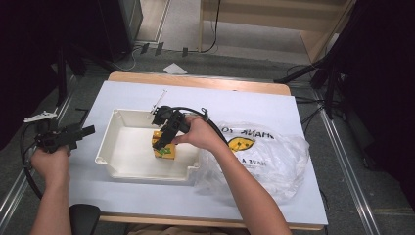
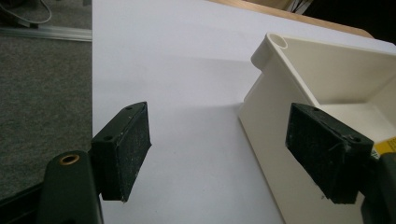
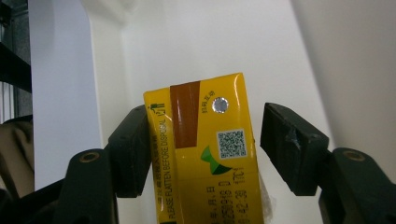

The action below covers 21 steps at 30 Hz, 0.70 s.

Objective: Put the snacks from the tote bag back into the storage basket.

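A yellow drink carton [image 1: 164,148] stands in a white plastic tray [image 1: 128,172] on the white-covered table. My right gripper [image 1: 160,141] reaches down into the tray with its jaws on either side of the carton. In the right gripper view the carton [image 3: 205,154] touches the left pad [image 3: 135,149], while a narrow gap separates it from the right pad [image 3: 289,144]; the gripper [image 3: 205,150] is open. My left gripper [image 1: 88,130] is held off the table's left edge, open and empty. In the left gripper view its jaws [image 2: 219,149] frame the bare cover and the tray's corner [image 2: 275,46].
A crumpled clear plastic bag [image 1: 266,156] with yellow and green print lies right of the tray, under the right forearm. A thin white stick [image 1: 159,98] lies behind the tray. Dark stands and cables surround the table on the floor.
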Each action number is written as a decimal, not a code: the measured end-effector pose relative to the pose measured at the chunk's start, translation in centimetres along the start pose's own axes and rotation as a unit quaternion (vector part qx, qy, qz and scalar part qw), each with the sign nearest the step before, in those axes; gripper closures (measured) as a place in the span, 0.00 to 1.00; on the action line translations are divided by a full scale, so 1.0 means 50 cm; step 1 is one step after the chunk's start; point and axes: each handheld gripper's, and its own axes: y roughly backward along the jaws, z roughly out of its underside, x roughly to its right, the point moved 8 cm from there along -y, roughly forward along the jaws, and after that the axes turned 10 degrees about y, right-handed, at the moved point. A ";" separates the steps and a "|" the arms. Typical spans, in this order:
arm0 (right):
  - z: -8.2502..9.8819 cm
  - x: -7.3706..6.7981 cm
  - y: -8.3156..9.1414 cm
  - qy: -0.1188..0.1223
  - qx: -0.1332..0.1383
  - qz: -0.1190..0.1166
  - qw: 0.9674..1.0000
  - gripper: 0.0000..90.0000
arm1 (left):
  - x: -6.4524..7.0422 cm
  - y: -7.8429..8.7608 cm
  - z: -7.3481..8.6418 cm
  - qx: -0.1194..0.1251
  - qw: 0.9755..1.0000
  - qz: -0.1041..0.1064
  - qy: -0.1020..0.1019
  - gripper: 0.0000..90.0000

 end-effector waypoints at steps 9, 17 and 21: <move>0.000 -0.002 0.026 -0.001 0.015 0.014 1.000 0.36 | -0.001 -0.001 0.001 -0.003 1.000 0.001 0.001 0.26; -0.003 -0.007 0.039 -0.004 0.034 0.024 0.999 0.26 | 0.001 -0.004 0.001 -0.005 1.000 0.002 0.002 0.26; -0.006 -0.007 0.049 -0.002 0.055 0.031 0.998 0.24 | 0.001 -0.004 0.002 -0.006 1.000 0.002 0.003 0.26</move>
